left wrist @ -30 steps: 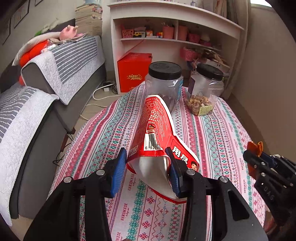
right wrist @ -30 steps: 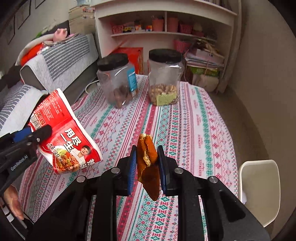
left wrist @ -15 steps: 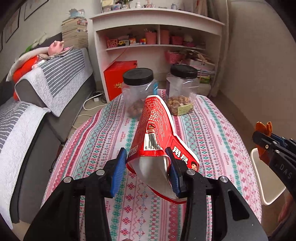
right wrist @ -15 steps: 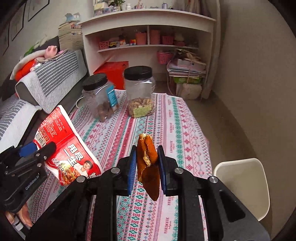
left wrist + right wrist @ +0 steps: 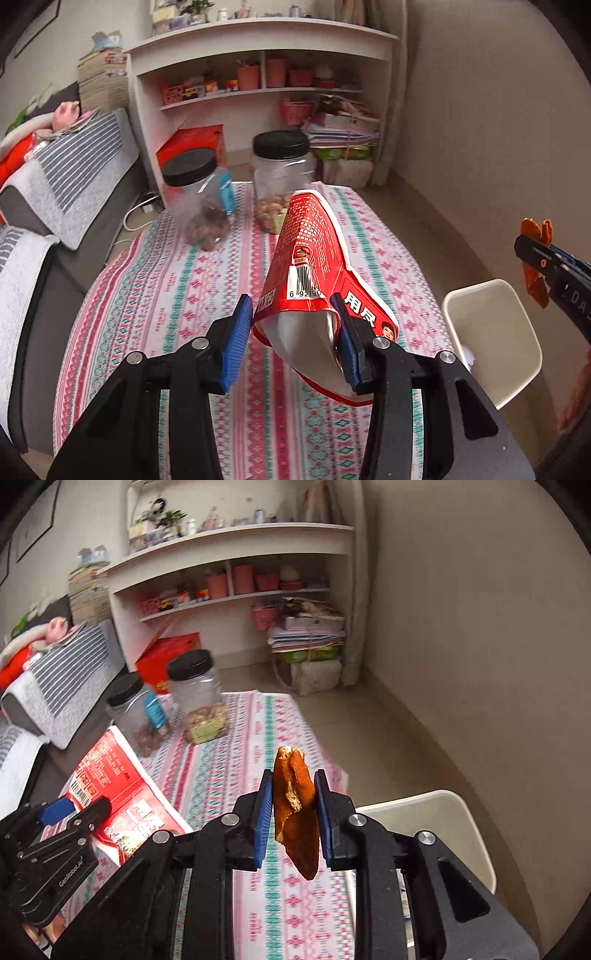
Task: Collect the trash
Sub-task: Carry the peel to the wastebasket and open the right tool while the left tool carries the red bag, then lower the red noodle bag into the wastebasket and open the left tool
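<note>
Past the table's (image 5: pixel 177 295) right edge, my right hand-held gripper (image 5: pixel 291 808), clamped on the orange peel (image 5: pixel 295 812), now nears the white bin (image 5: pixel 443 819); my left hand-held gripper (image 5: pixel 291 339) still pinches the red wrapper (image 5: pixel 310 266), carried rightward too.

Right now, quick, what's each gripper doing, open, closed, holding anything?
Left gripper: closed on the flattened red foil snack packet.
Right gripper: closed on the curled orange peel strip.

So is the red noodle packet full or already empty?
Empty: the red noodle packet in the left hand-held gripper gapes open at its near end, showing only bare silver lining inside.
</note>
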Tool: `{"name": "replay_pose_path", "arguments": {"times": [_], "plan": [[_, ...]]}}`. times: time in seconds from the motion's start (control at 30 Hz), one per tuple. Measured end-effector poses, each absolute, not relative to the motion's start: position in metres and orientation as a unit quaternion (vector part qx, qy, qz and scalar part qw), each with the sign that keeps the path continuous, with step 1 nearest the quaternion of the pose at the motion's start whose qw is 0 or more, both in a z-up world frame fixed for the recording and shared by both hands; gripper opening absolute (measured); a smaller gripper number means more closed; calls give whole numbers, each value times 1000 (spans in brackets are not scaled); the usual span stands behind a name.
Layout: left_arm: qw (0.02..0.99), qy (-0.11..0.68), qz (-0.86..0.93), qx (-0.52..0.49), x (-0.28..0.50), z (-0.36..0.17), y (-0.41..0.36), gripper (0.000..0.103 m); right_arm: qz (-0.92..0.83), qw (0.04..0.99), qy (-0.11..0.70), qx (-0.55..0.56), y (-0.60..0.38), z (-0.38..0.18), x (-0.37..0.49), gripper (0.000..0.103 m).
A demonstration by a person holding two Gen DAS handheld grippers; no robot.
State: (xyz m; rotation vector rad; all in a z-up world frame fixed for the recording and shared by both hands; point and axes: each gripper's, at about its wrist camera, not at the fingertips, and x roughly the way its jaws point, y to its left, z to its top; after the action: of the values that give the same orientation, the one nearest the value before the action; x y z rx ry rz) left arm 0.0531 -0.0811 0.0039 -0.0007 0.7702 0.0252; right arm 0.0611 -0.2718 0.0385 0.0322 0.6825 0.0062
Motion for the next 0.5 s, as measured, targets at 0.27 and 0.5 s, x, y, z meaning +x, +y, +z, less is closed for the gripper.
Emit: {"name": "replay_pose_path", "arguments": {"times": [0.27, 0.5], "plan": [[924, 379, -45, 17, 61, 8, -147, 43, -76, 934, 340, 77, -355, 42, 60, 23], [916, 389, -94, 31, 70, 7, -207, 43, -135, 924, 336, 120, -413, 41, 45, 61]]}}
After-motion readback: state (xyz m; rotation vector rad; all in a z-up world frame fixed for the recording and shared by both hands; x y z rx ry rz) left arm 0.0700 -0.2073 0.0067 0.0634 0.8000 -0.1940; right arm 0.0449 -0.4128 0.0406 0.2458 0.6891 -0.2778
